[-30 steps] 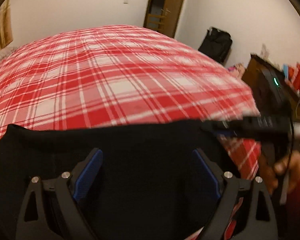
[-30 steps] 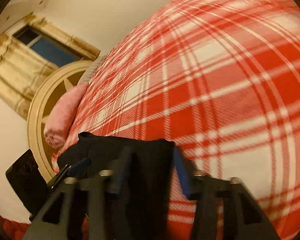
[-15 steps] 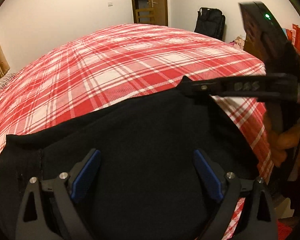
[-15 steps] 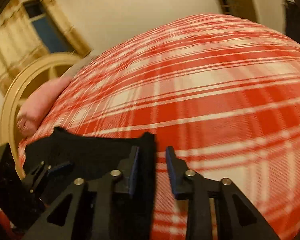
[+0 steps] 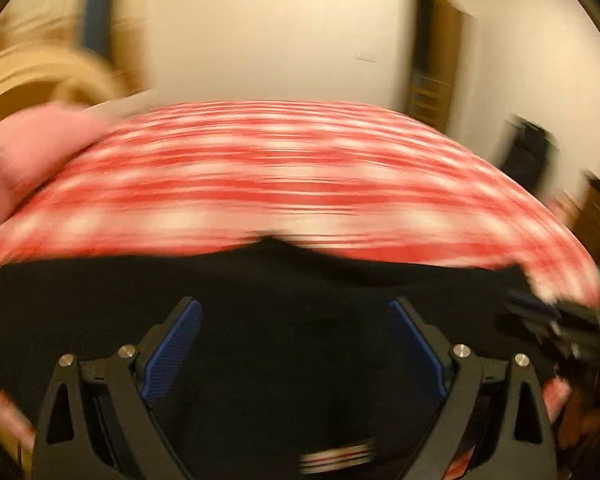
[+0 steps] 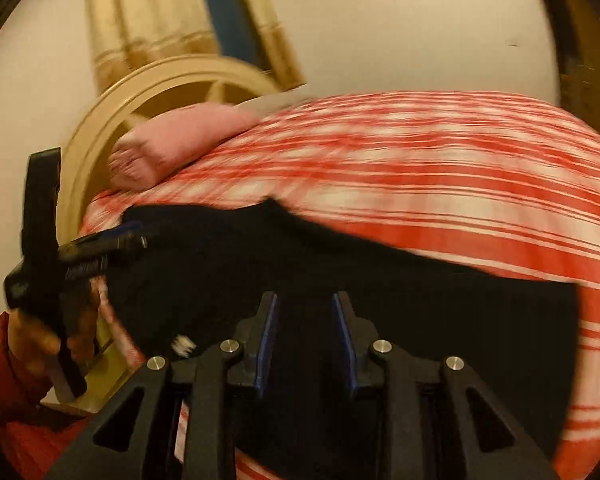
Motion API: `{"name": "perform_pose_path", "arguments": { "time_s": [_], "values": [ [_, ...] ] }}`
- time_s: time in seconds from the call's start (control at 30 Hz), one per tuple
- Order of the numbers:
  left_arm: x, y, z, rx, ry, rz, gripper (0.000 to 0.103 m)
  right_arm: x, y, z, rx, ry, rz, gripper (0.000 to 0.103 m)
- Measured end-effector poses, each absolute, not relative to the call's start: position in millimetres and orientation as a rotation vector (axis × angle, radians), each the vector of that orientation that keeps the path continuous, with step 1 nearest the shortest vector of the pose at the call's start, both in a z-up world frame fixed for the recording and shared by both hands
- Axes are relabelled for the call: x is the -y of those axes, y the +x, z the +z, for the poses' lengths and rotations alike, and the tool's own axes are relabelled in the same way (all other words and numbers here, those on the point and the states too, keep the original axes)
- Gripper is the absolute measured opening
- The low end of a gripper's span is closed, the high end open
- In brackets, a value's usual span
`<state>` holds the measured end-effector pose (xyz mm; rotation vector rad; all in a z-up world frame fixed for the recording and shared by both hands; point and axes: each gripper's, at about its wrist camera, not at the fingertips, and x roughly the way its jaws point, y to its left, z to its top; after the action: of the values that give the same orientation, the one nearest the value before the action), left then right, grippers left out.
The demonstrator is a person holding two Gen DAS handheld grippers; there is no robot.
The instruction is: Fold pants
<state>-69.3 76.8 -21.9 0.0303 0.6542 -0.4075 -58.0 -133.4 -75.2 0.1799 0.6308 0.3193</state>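
Both views now swing toward the headboard (image 6: 112,120) end of the bed and are motion-blurred. Pink pillow (image 5: 24,148) by the headboard has entered the left wrist view; door (image 5: 436,60) shifted right. Right gripper (image 6: 306,336) rolled upright, its jaws parted from nearly closed to a narrow gap, no cloth pinched, black pants (image 6: 380,300) lying flat beneath. Left gripper (image 6: 128,240) now sits at the pants edge nearest the headboard. Pants' far edge now shows a small peak.
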Motion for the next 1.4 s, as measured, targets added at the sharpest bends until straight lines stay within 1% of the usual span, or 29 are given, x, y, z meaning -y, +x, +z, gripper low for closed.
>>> {"name": "perform_pose_path", "arguments": {
  "time_s": [0.13,0.2,0.27,0.37,0.47,0.53,0.63,0.73,0.87,0.9,0.97,1.07,1.3,1.4],
  "values": [
    [-180.3,-62.6,-31.4,-0.636,-0.091,-0.075,0.097,97.2,-40.7,-94.5,-0.67,0.1,0.368,0.03],
    [-219.1,-60.8,-41.4,-0.656,-0.138,0.045,0.097,87.3,-30.9,-112.0,-0.742,0.081,0.351,0.031],
    [-253.8,-59.1,-52.5,-0.678,-0.203,0.154,0.097,83.2,-34.4,-113.5,-0.713,0.061,0.337,0.034],
    [-295.4,-59.4,-67.2,-0.699,-0.354,0.253,0.097,80.4,-37.6,-107.4,-0.719,0.052,0.323,0.034],
    [-319.4,-60.8,-84.0,-0.722,-0.525,0.275,0.097,81.6,-51.1,-90.7,-0.639,0.078,0.334,0.034],
    [-321.0,-60.2,-91.5,-0.727,-0.554,0.28,0.097,77.9,-57.6,-82.8,-0.605,0.046,0.312,0.035],
    [-306.7,-53.0,-95.4,-0.761,-0.455,0.325,0.096,75.2,-58.7,-80.0,-0.596,0.012,0.28,0.036],
    [-291.6,-49.3,-92.4,-0.774,-0.355,0.328,0.096,77.8,-52.7,-86.8,-0.641,0.009,0.225,0.036],
    [-285.5,-49.4,-90.0,-0.797,-0.304,0.312,0.096,81.2,-43.6,-107.1,-0.734,0.028,0.194,0.037],
    [-283.8,-48.4,-90.7,-0.804,-0.297,0.309,0.096,80.9,-46.3,-106.8,-0.713,0.026,0.194,0.039],
    [-280.6,-48.0,-91.3,-0.812,-0.287,0.305,0.097,77.1,-47.6,-107.6,-0.714,0.01,0.207,0.049],
    [-277.1,-46.5,-91.3,-0.823,-0.273,0.306,0.097,70.4,-49.5,-110.1,-0.712,-0.021,0.209,0.056],
    [-281.8,-44.3,-93.7,-0.845,-0.328,0.289,0.099,70.3,-49.6,-109.8,-0.711,-0.021,0.214,0.057],
    [-295.4,-49.2,-99.7,-0.86,-0.455,0.249,0.099,70.5,-49.5,-109.7,-0.711,-0.021,0.213,0.057]
  ]
}}
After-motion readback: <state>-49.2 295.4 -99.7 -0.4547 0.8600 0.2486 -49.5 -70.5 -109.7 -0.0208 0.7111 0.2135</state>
